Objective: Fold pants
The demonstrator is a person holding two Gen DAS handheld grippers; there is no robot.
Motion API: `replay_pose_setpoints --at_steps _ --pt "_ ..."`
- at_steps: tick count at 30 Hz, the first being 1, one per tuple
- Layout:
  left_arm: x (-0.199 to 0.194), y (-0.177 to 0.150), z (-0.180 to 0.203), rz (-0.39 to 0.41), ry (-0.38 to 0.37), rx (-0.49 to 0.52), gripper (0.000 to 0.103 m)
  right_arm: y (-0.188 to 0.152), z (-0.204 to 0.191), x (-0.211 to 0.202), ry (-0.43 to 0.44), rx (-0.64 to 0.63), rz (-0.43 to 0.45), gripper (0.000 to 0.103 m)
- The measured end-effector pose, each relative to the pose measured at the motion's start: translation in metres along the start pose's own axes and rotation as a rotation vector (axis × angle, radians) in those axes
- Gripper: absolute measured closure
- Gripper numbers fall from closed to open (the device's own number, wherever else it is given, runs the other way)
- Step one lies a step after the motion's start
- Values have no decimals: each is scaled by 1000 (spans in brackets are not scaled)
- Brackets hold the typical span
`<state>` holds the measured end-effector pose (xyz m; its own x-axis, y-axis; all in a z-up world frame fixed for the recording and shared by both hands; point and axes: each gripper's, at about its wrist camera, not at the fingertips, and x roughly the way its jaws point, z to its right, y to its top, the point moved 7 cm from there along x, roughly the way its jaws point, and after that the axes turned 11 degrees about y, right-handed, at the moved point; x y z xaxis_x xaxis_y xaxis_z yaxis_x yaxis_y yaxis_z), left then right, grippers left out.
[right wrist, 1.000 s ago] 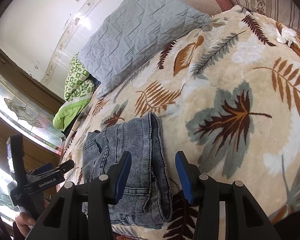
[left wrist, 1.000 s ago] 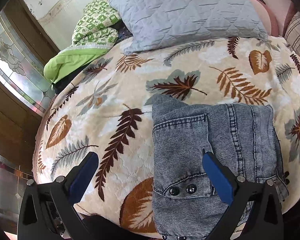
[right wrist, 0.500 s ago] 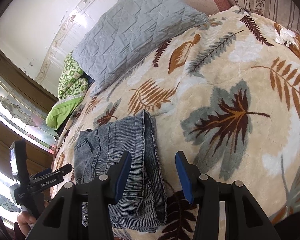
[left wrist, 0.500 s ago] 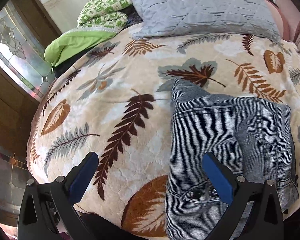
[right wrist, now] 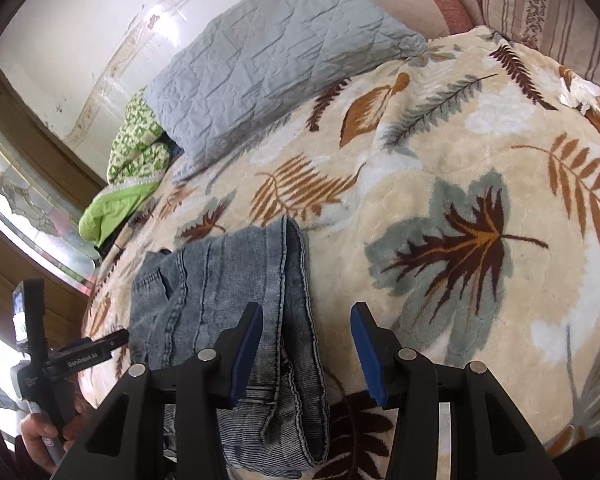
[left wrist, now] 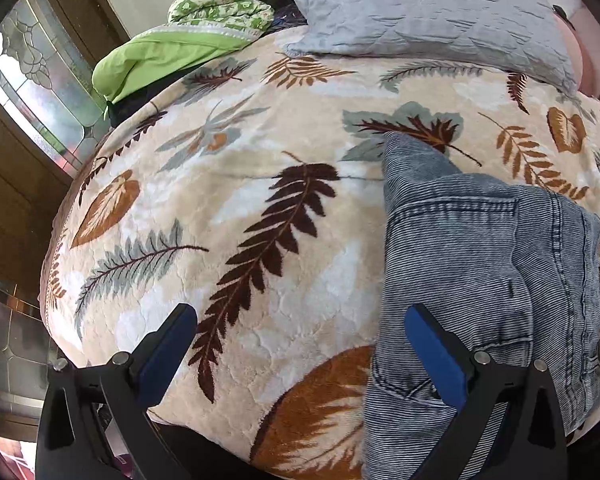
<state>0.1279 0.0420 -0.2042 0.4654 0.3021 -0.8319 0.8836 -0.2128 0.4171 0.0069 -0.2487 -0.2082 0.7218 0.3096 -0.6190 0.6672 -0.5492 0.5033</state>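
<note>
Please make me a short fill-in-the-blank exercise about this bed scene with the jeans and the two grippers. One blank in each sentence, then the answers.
1. The folded jeans lie on a blanket printed with ____.
2. The pillow near the wall is ____ in colour.
3. The pads of the right gripper are ____ in colour.
4. The left gripper holds ____ between its open jaws.

Answers: leaves; grey; blue; nothing

Daylight, bright and even, enters through the window at left in both views, blown out to white at the lower left edge of the right wrist view; glare streaks the wall; shadows soft; strong fisheye bulge bows the blanket; black vignette at corners; focus sharp, slight softness toward the edges.
</note>
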Motion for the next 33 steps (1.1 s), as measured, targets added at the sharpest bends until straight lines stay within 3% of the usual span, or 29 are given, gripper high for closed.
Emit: replay_pose_setpoints --at_steps 6,13,19,23,26,33 --pt "5 -12 -4 5 -10 -10 0 -5 1 4 2 0 -15 54" --pt "-9 -20 -5 81 -8 33 0 -6 7 9 11 39 -23 54" --pt "-25 -17 8 137 -65 77 0 -7 3 10 11 17 -24 54" --pt "-22 -26 30 116 -114 144 0 -8 -1 10 11 -2 -23 54" --pt "-13 -40 49 112 -41 234 0 -9 -5 12 12 -17 -29 54" --pt "-27 -33 37 142 -36 187 0 -9 -16 10 39 -66 -14 54"
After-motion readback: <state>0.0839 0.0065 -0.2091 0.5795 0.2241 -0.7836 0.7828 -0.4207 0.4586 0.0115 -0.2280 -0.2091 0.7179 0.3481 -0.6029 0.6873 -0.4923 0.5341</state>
